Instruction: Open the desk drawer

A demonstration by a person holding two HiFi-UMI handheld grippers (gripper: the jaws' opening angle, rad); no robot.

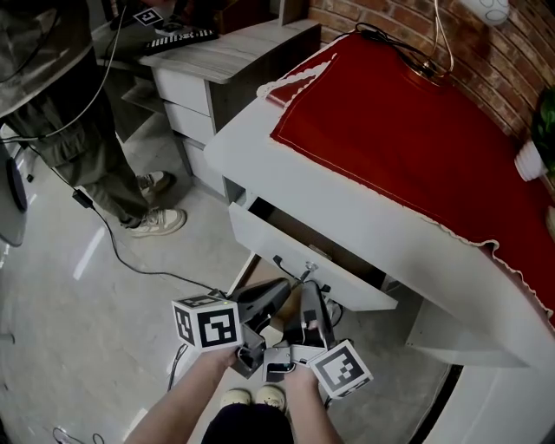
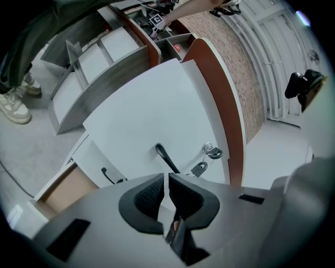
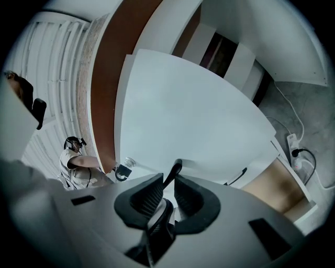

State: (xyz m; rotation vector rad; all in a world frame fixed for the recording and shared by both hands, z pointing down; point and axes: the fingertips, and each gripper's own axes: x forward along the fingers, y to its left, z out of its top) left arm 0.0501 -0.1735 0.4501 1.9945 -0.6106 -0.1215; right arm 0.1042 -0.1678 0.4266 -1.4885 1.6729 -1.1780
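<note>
Pale grey floor (image 1: 78, 295) fills the left of the head view, and a brick wall (image 1: 381, 22) closes off the right. A second person (image 1: 61, 113) is seen standing by a grey desk (image 1: 230, 52) at the far left. A long white desk (image 1: 329, 206) runs diagonally between floor and wall, its top mostly covered by a red cloth (image 1: 408, 130) set back from the front edge.

Under that front edge the drawer (image 1: 264, 241) is found. Its white front already stands out from the desk with a dark gap behind it, so the task is judged partly done.

Both grippers sit together at the drawer front. The right gripper (image 3: 168, 181) is closed on the black bar handle (image 3: 176, 167), which is seen entering between its jaws; this hold is judged to be what lets the front be drawn outward. The left gripper (image 2: 166, 180) is held just beside it, jaws drawn almost together with only a thin slit left. Nothing is seen pressed between them, and the handle passes out of sight behind its tip. A lock with keys (image 2: 209, 153) hangs just beside the handle on the same white front, touched by neither gripper.

Open floor lies behind the grippers, toward the wearer's own shoes (image 1: 256, 397), so a straight pull is judged unobstructed. A cable (image 1: 130, 256) trails on the floor well to the left. The desk's white side panel (image 1: 442, 334) stands near the drawer's right end.
</note>
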